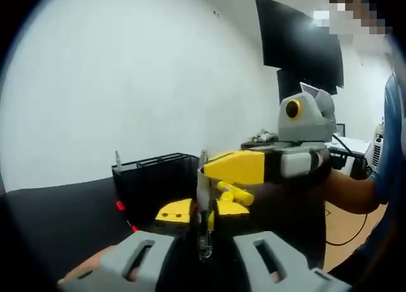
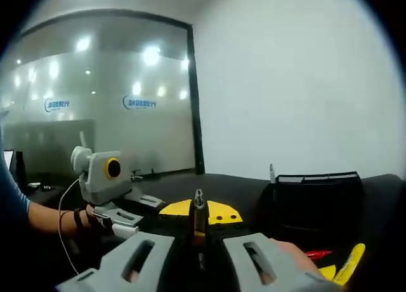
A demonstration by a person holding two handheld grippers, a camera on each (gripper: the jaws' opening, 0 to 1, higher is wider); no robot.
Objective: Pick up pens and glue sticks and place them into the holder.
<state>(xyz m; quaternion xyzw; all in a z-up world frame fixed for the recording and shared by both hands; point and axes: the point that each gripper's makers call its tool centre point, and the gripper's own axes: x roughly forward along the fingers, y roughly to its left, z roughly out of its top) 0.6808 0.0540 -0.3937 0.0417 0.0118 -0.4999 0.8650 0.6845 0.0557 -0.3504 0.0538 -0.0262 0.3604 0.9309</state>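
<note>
Currently both grippers meet over the dark table [image 1: 57,209], in front of the black mesh holder [image 1: 155,181].

Left gripper view: the left gripper [image 1: 203,225] has its yellow-tipped jaws closed on an upright pen [image 1: 203,197], clear barrel at the bottom and metal tip up. The right gripper [image 1: 236,167] comes in from the right with a yellow jaw beside the pen's upper end — contact can't be told. The holder stands just behind, with one white pen [image 1: 118,160] sticking up at its left corner. Small red item [image 1: 120,205] lies on the table by the holder's left base; too small to identify.

Right gripper view: the right gripper [image 2: 198,232] has the pen [image 2: 198,216] standing between its grey jaws, which look closed on it. The other gripper [image 2: 104,178] sits to the left, held by a person's hand. Holder [image 2: 317,200] is to the right — a red pen [image 2: 317,254] and a yellow marker [image 2: 349,263] lie on the table below it.
</note>
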